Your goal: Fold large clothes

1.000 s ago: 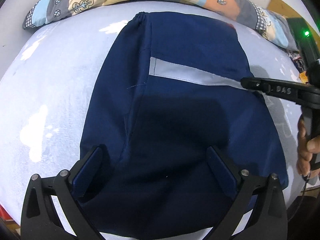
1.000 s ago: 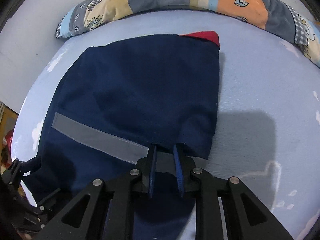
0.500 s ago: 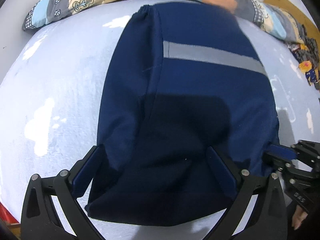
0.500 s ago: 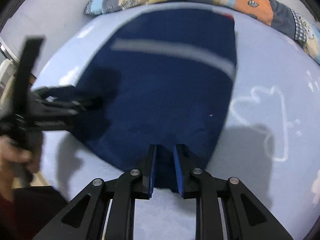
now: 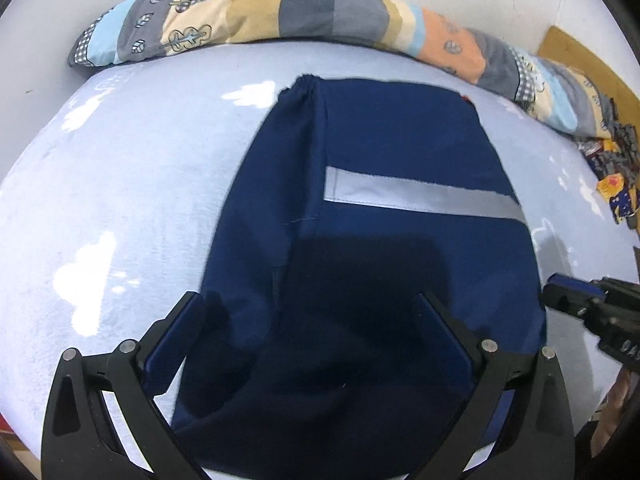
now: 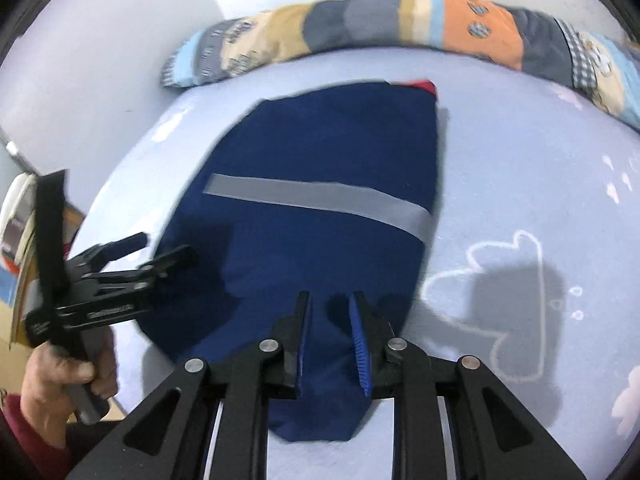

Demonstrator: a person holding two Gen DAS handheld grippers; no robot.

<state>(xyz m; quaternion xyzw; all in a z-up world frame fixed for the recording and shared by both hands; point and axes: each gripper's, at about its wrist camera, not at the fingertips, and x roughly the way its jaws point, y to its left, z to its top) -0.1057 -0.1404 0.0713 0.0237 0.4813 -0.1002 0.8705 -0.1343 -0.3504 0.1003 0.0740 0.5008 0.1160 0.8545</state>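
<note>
Pale blue bed, folded navy garment spanning both jaws' gaps

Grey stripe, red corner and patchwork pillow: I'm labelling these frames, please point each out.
Grey stripe [image 5: 420, 197], left wrist view, middle of the band.
Red corner [image 6: 427, 86], right wrist view, tip peeking out at the garment's far edge.
Patchwork pillow [image 5: 304, 16], left wrist view, grey patch mid-length.
</note>
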